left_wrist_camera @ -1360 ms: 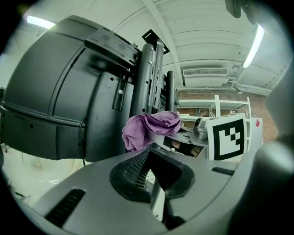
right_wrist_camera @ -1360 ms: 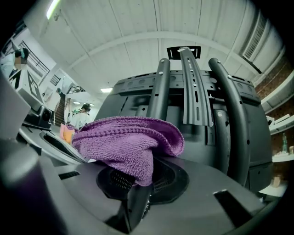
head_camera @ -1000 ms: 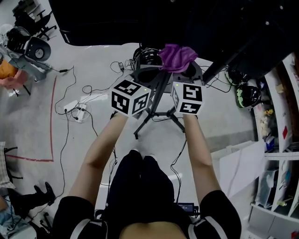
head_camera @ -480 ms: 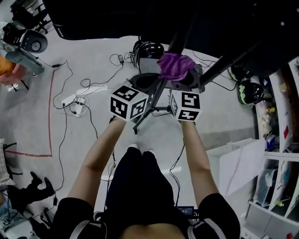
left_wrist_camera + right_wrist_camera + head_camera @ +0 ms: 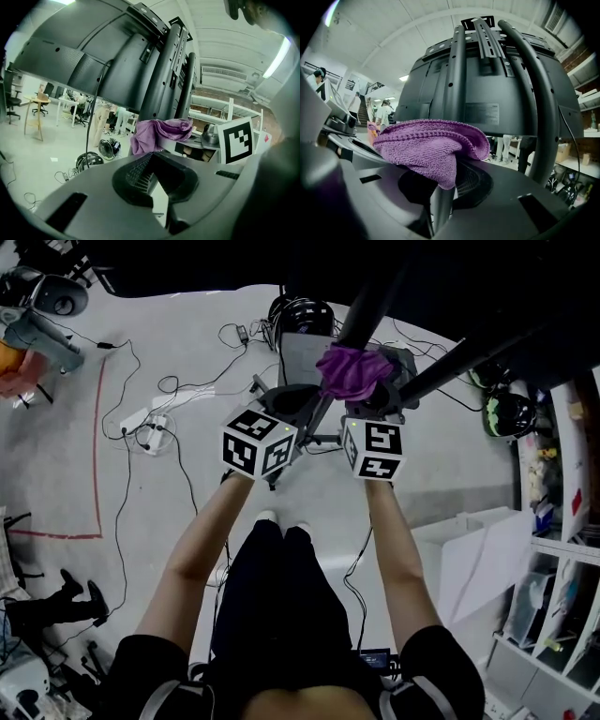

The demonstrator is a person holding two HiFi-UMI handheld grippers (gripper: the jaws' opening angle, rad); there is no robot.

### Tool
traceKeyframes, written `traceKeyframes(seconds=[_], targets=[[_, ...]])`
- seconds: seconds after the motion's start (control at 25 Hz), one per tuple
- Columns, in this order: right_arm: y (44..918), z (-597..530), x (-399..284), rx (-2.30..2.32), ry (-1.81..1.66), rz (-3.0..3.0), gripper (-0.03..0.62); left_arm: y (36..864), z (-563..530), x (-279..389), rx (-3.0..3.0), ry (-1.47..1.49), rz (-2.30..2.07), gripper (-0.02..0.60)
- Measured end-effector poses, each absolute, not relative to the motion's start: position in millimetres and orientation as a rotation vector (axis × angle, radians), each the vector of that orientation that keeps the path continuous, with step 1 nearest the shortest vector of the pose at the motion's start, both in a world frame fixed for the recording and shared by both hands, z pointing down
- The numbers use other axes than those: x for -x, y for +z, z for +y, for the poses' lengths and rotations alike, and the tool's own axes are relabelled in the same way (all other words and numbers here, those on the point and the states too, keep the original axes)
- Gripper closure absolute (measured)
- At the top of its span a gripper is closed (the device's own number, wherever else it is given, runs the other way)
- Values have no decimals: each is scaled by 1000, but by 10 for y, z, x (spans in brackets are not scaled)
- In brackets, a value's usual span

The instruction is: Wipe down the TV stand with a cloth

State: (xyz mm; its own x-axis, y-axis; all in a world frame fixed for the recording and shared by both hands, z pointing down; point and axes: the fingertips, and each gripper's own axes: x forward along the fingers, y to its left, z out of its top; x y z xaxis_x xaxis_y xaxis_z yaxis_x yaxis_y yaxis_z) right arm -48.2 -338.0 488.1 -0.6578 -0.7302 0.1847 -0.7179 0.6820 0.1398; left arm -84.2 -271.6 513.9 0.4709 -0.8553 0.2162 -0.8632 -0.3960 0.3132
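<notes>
A purple cloth is bunched in my right gripper, which is shut on it. In the right gripper view the cloth drapes over the jaws, just in front of the TV stand's black upright bars and the TV's back. In the head view the cloth sits against the stand's slanted black pole. My left gripper is close beside it on the left, shut with nothing in it. The left gripper view shows the cloth ahead, by the stand column.
The stand's legs spread on the grey floor below my grippers. Cables and a power strip lie to the left. A coiled black item is behind the stand. A white box and shelves are on the right.
Both grippers have stayed side by side and have come nearer the stand's pole with the cloth. The cloth is still held in the right one.
</notes>
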Motion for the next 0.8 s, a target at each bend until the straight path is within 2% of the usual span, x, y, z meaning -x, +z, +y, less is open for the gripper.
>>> traceKeyframes(seconds=[0.24,0.8], targets=[[5334,-3364,473,-1159,32,-2633,525,5464,-2679,833,-2307,29,-1433,575],[5889,-3324,507,-1129,32,-2621,525,6174,-2704,900,-2235,41,-1442,575]])
